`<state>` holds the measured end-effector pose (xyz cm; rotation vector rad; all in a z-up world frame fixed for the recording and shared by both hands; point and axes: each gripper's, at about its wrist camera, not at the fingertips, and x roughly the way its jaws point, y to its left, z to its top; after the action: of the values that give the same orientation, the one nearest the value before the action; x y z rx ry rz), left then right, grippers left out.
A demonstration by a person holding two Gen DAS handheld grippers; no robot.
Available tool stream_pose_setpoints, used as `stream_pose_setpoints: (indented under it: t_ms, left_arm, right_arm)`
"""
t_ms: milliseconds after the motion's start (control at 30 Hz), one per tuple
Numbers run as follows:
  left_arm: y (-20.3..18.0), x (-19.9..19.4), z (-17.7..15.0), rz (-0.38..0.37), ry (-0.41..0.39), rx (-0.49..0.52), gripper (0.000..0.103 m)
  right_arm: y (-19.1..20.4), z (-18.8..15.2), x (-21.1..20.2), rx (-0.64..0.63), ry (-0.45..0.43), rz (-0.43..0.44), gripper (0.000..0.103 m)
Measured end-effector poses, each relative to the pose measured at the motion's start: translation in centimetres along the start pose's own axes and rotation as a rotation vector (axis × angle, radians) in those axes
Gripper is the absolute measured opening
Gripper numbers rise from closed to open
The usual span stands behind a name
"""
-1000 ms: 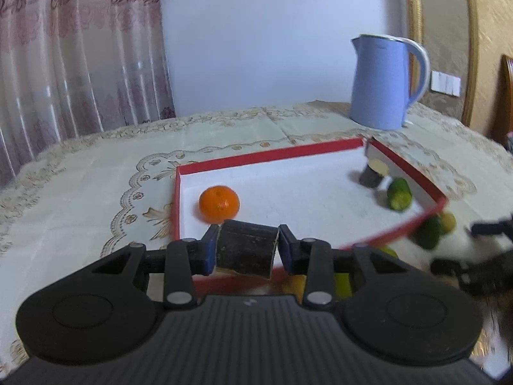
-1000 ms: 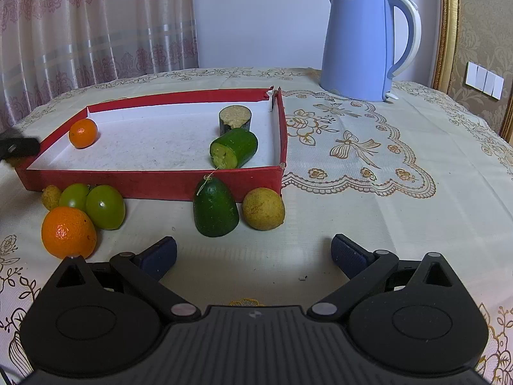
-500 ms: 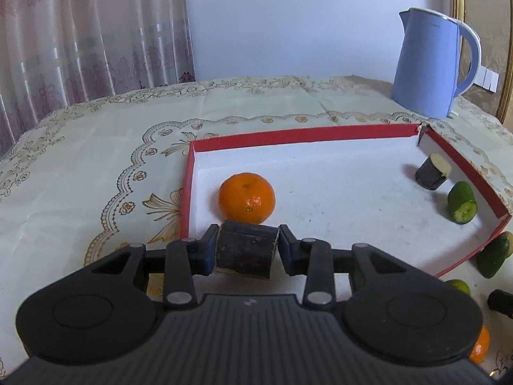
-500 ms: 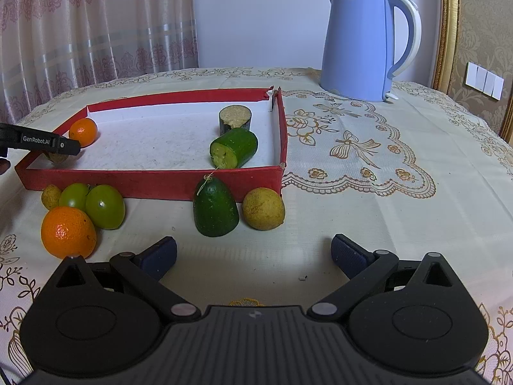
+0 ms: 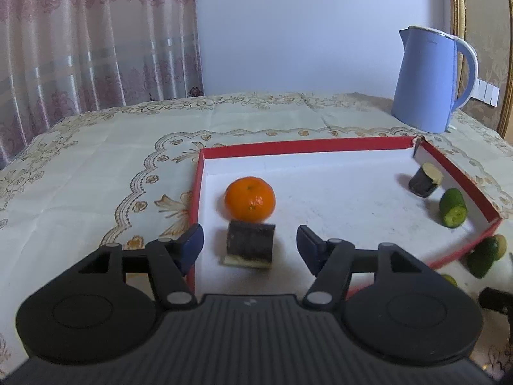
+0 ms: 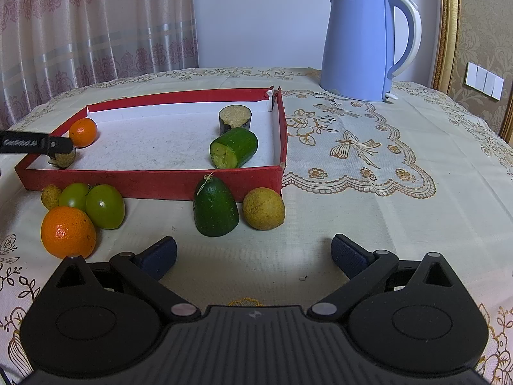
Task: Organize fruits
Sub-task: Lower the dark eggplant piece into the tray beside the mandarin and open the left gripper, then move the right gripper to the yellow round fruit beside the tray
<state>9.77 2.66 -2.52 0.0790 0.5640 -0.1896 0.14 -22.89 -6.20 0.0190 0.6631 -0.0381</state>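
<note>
Left gripper [image 5: 249,242] jaws spread apart, dark-skinned cut piece [image 5: 250,243] lying free between them on the white floor of the red tray [image 5: 307,145], small orange [image 5: 250,198] just behind it. Right gripper [image 6: 253,253] also wide open over the tablecloth [image 6: 368,199], holding nothing. Beyond it outside the tray's front wall: orange [image 6: 68,232], green tomatoes [image 6: 104,206], green cut half [image 6: 216,210], yellowish round fruit [image 6: 263,208]; blue kettle [image 6: 365,43] at the back.
</note>
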Motion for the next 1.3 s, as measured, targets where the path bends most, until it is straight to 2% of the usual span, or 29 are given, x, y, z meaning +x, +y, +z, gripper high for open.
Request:
stream_pose_setpoints:
  t_ms: [33, 100, 167, 233, 333, 467, 600, 767, 933, 1033, 1100, 1167, 1200, 1300]
  left_arm:
    - [-0.1, -0.3, -0.2, -0.001, -0.004, 0.003, 0.065]
    - [-0.2, -1.2, -0.6, -0.024, -0.016, 0.006, 0.076]
    - [-0.3, -1.9, -1.0, -0.037, -0.031, 0.009, 0.08]
    - [-0.4, -2.5, -1.4, -0.038, -0.042, 0.015, 0.088]
    - [-0.6, -2.7, -1.6, -0.039, -0.042, 0.023, 0.089]
    - [0.2, -3.2, -1.8, -0.043, -0.035, -0.019, 0.089]
    - [1.4, -4.6, -2.7, -0.044, -0.05, -0.058, 0.092]
    - [2.1, -5.1, -4.4, -0.04, -0.025, -0.057, 0.092]
    - [2.3, -4.7, -4.7, -0.059, 0.013, -0.058, 0.093]
    - [2.2, -4.7, -4.8, -0.069, 0.021, -0.049, 0.093]
    - [2.1, -4.7, -4.9, -0.068, 0.02, -0.041, 0.093]
    - [2.0, -4.6, -4.9, -0.071, 0.023, -0.037, 0.093]
    - [2.0, -4.6, -4.9, -0.071, 0.023, -0.036, 0.093]
    - [2.0, -4.6, -4.9, -0.073, 0.025, -0.037, 0.093]
  right_arm:
    - [0.0, 0.0, 0.0, 0.0, 0.0, 0.0, 0.103]
    - [0.0, 0.0, 0.0, 0.0, 0.0, 0.0, 0.103]
    - [0.0, 0.0, 0.0, 0.0, 0.0, 0.0, 0.103]
    - [0.0, 0.0, 0.0, 0.0, 0.0, 0.0, 0.103]
    - [0.0, 0.0, 0.0, 0.0, 0.0, 0.0, 0.103]
    - [0.0, 0.0, -0.1, 0.0, 0.0, 0.0, 0.103]
    - [0.0, 0.0, 0.0, 0.002, -0.001, 0.001, 0.103]
    - [-0.1, 0.0, 0.0, 0.01, -0.004, 0.008, 0.103]
    - [-2.0, -0.1, -1.0, 0.113, -0.06, 0.032, 0.102]
    - [-2.2, 0.0, -1.0, 0.085, -0.065, -0.027, 0.102]
    - [-2.3, 0.2, -1.0, 0.065, -0.072, -0.063, 0.098]
    - [-2.3, 0.5, -0.7, 0.048, -0.074, -0.083, 0.089]
    - [-2.3, 0.6, -0.3, 0.035, -0.067, -0.087, 0.082]
    - [-2.4, 0.9, 0.6, 0.021, -0.038, -0.064, 0.075]
